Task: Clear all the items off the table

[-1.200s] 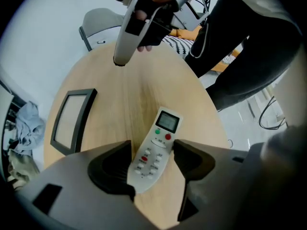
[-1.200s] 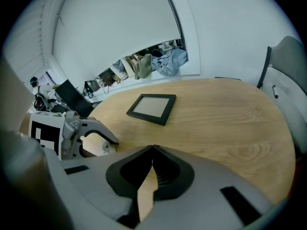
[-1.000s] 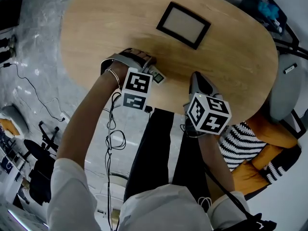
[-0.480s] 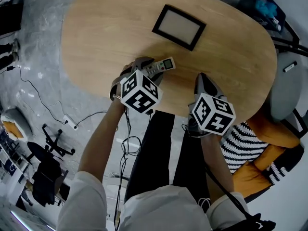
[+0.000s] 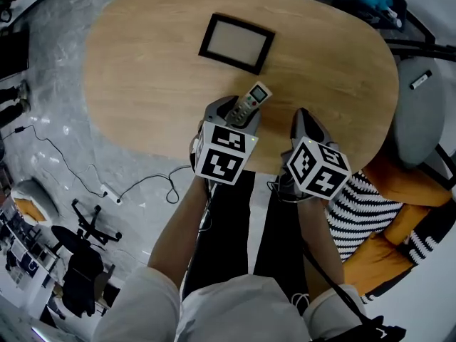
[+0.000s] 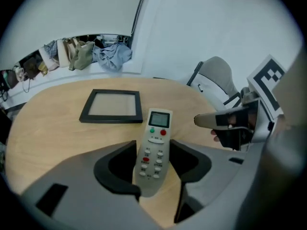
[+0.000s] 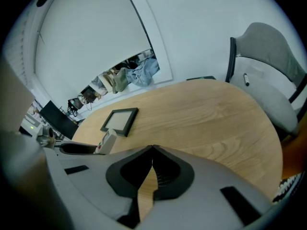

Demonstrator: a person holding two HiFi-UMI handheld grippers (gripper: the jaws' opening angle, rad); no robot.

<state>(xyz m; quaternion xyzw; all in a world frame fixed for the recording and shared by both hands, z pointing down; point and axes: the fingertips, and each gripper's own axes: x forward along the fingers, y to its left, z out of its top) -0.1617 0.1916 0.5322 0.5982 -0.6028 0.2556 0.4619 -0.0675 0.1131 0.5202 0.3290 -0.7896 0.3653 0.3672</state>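
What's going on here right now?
A person is clearing the oval wooden table with two hand-held grippers. The left hand-held gripper has just been closing its jaws and now grips the white remote control. The right hand-held gripper is shut and empty beside it. The black rectangular picture frame lies flat farther back on the table, untouched.

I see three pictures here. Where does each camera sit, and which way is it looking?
Head view: on the person's head, looking steeply down at the table; shows arms, legs, left gripper and right gripper.
Left gripper view: on the left gripper, looking along its jaws, which have just closed on the remote; the frame lies beyond and the right gripper is at the right.
Right gripper view: on the right gripper, looking past its shut jaws across the table to a chair.
Shared: all three show the frame and remote.
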